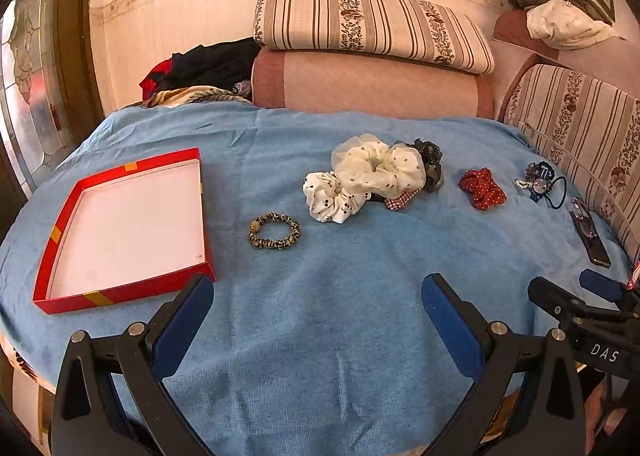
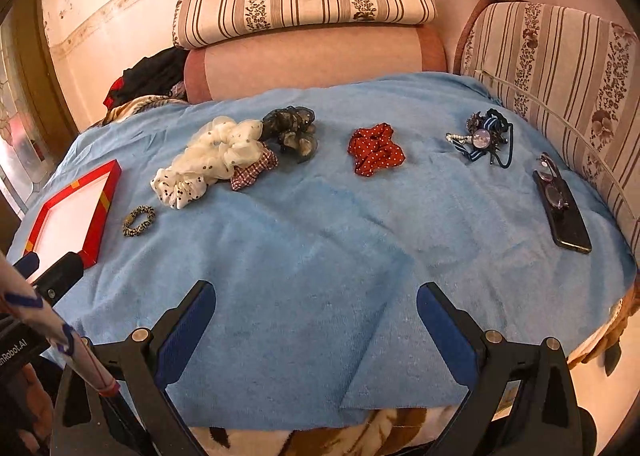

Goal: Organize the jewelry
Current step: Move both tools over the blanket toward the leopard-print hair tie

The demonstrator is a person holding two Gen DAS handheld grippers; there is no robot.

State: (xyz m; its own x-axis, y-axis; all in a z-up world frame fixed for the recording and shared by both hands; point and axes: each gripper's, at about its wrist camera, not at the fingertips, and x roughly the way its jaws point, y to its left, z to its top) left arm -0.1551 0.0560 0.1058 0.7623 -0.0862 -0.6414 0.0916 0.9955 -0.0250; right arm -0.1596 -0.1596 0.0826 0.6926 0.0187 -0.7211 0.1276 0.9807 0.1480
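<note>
A shallow red box (image 1: pixel 127 163) with a white floor lies at the left of the blue cloth (image 1: pixel 320 296), also seen as the red box (image 2: pixel 102 200). Right of it rests a leopard-print hair tie (image 1: pixel 274 231) (image 2: pixel 139 220). Further right sits a pile of cream dotted scrunchies (image 1: pixel 368 176) (image 2: pixel 212 160) with a checked one and a dark sheer one (image 2: pixel 292 132). A red dotted scrunchie (image 1: pixel 482 188) (image 2: pixel 376 150) and a beaded blue hair tie (image 1: pixel 540 182) (image 2: pixel 482 138) lie apart. My left gripper (image 1: pixel 318 296) and right gripper (image 2: pixel 316 302) both stand open, empty, near the front edge.
A dark phone (image 2: pixel 568 212) with glasses on it lies at the cloth's right edge. Striped cushions (image 1: pixel 372 24) and a pink bolster (image 1: pixel 372 88) stand behind; another cushion (image 2: pixel 560 68) lines the right. The right gripper's body (image 1: pixel 592 316) shows at the left view's right.
</note>
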